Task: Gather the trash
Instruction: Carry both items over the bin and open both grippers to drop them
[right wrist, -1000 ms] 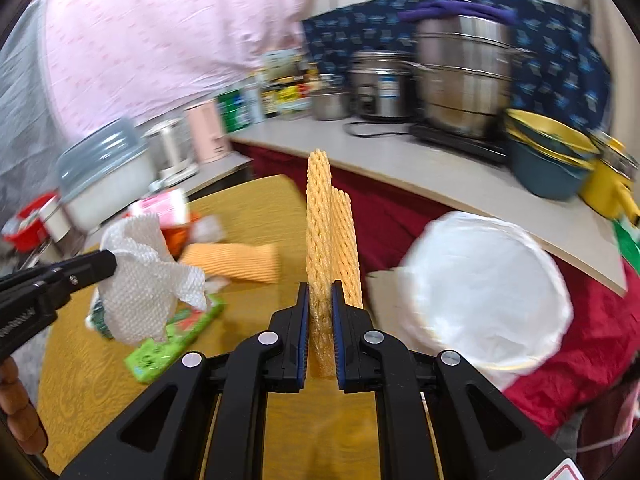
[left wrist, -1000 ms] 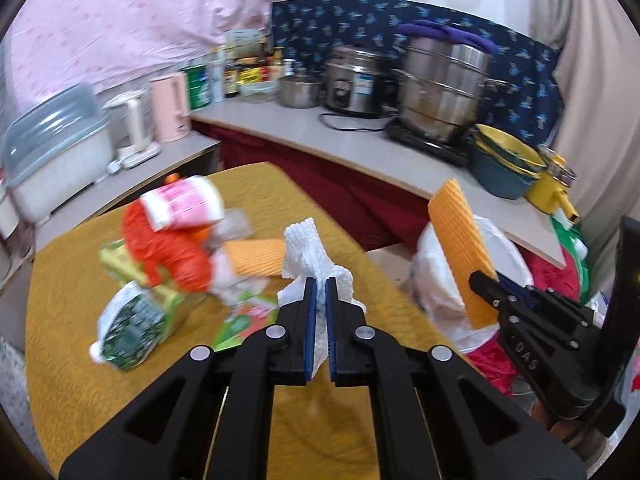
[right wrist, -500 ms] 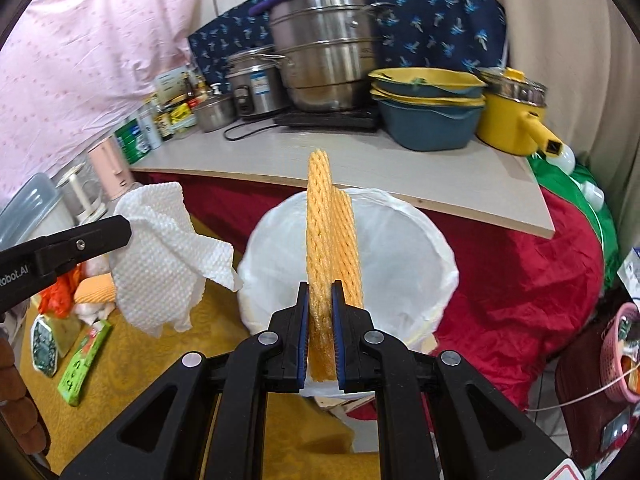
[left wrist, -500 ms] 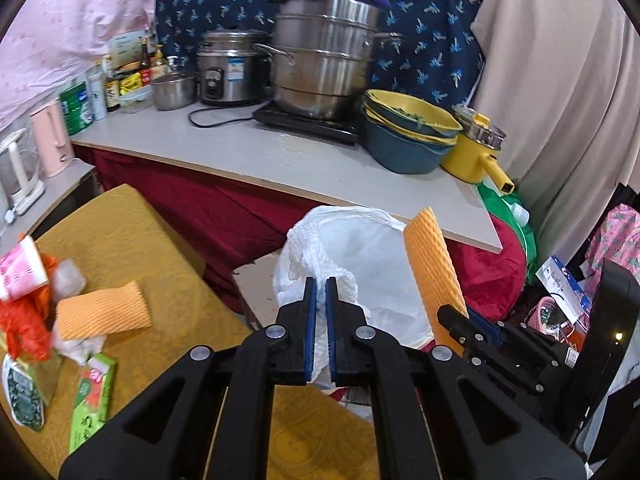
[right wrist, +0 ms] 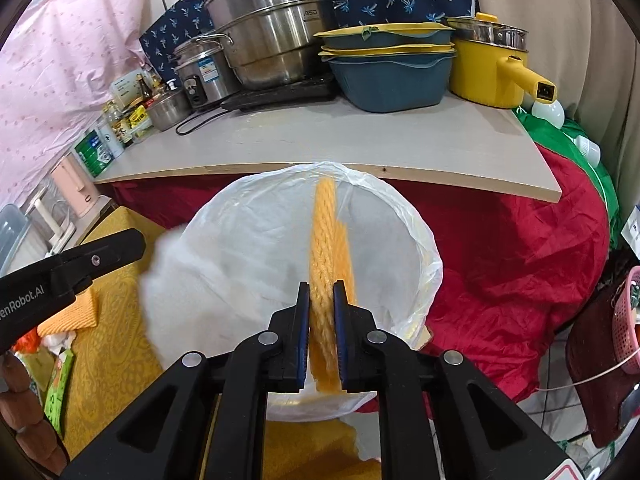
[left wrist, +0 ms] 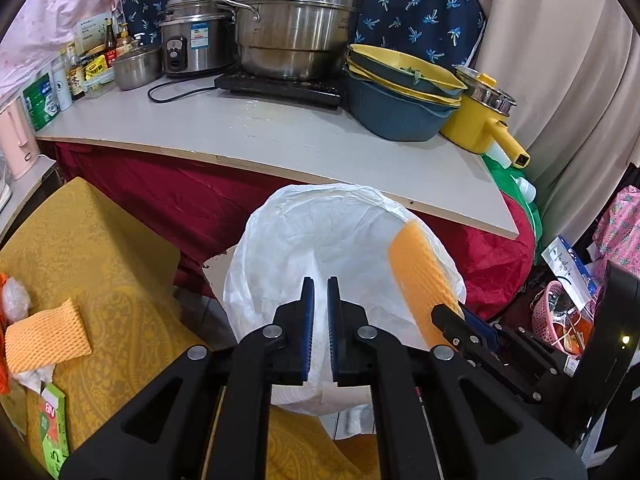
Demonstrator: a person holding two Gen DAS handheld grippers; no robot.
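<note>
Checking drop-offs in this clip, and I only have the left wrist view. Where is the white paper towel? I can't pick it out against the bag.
Observer: In the right wrist view the paper towel is a white blur just off the left gripper tip, over the bin bag. I cannot tell if it is pinched.
Operator: Is the orange foam net gripped?
Observer: Yes. The right gripper presses the foam net edge-on, above the bag's opening.
Operator: Anyone visible?
Observer: Only a hand at the lower left edge, below the left gripper.
</note>
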